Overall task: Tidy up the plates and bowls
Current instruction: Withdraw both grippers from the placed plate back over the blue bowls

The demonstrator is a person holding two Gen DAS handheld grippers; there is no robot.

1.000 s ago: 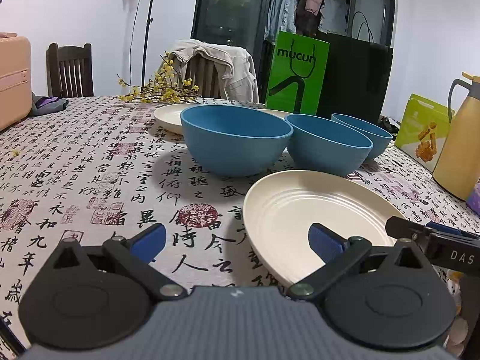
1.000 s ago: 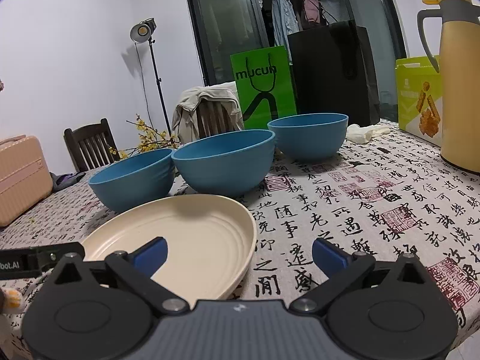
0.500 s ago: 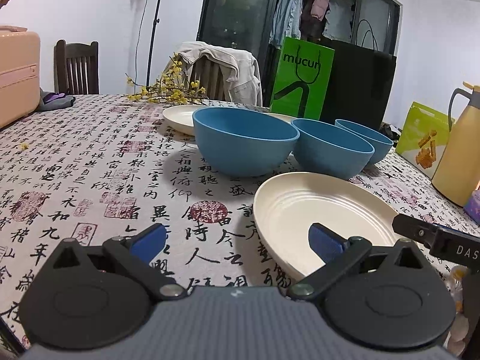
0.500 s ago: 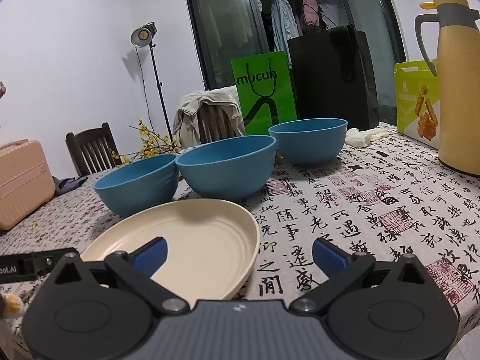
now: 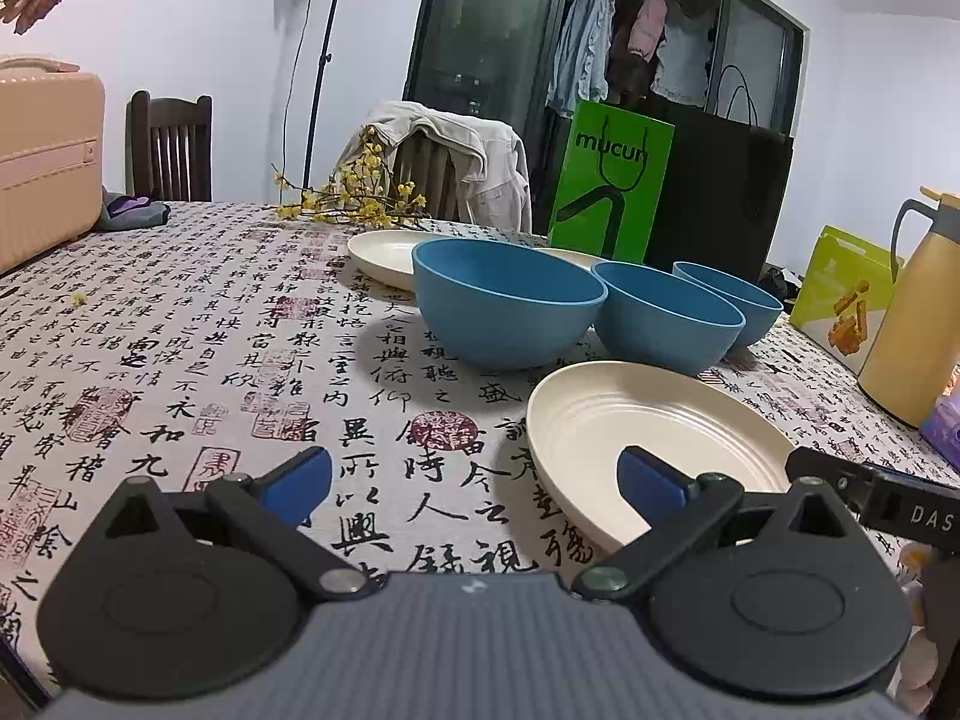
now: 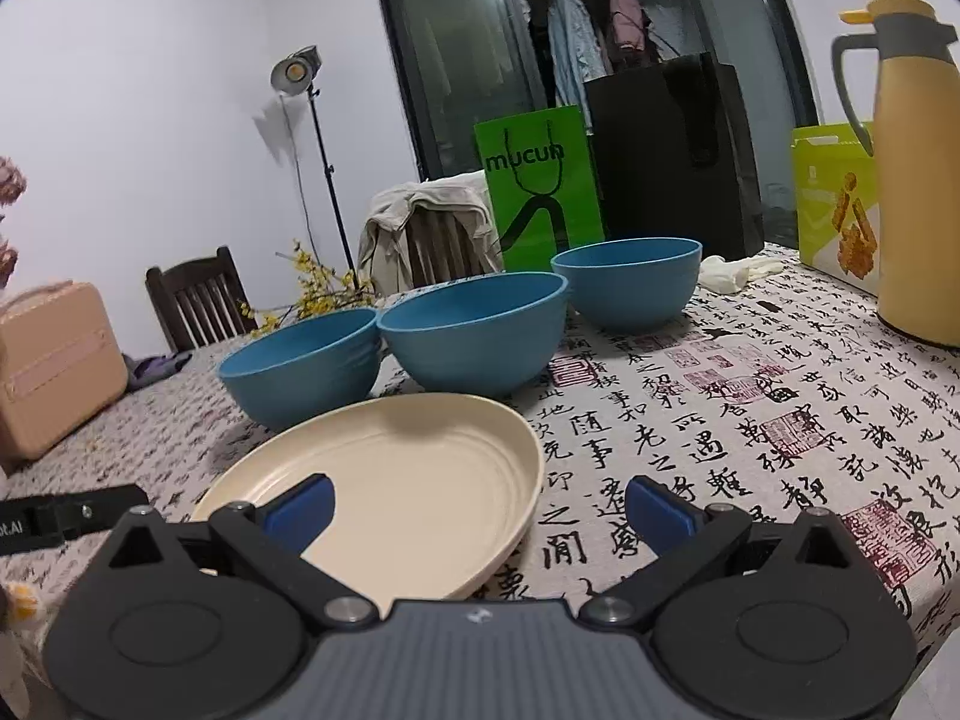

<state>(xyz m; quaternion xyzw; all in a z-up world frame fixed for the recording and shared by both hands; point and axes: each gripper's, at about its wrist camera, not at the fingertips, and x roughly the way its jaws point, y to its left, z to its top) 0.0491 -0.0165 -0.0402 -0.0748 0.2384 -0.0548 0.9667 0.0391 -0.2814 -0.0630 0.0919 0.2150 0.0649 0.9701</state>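
On the left wrist view: left gripper (image 5: 474, 480) fingers spread wide, released, nothing between them, low over the calligraphy-print surface (image 5: 180, 348). Right finger pad (image 5: 651, 483) overlaps the near rim of the cream plate (image 5: 648, 426) in the picture; contact cannot be told. Three blue bowls in a row behind the plate, running back to the right: large bowl (image 5: 510, 306), middle bowl (image 5: 666, 318), far bowl (image 5: 729, 300). Large and middle look touching or nearly so. Second cream plate (image 5: 378, 252) sits behind the large bowl, partly hidden by it. Yellow flower sprig (image 5: 354, 198) lies beyond that. Yellow thermos (image 5: 918, 312) at right edge, green bag (image 5: 612, 186) upright at the far side. Part of the other gripper shows at lower right.

On the right wrist view: right gripper (image 6: 477, 510) fingers also wide apart, empty. Left finger pad (image 6: 300, 507) sits over the cream plate (image 6: 408, 480); right pad is over bare surface (image 6: 780, 408). Plate lies flat, just in front of the bowls. Same three bowls seen from the other side: large bowl (image 6: 300, 366) at left, middle bowl (image 6: 474, 336) beside it and touching or nearly so, far bowl (image 6: 627, 282) set apart at the back right. Thermos (image 6: 915, 180) at right, green bag (image 6: 540, 186) behind the bowls.
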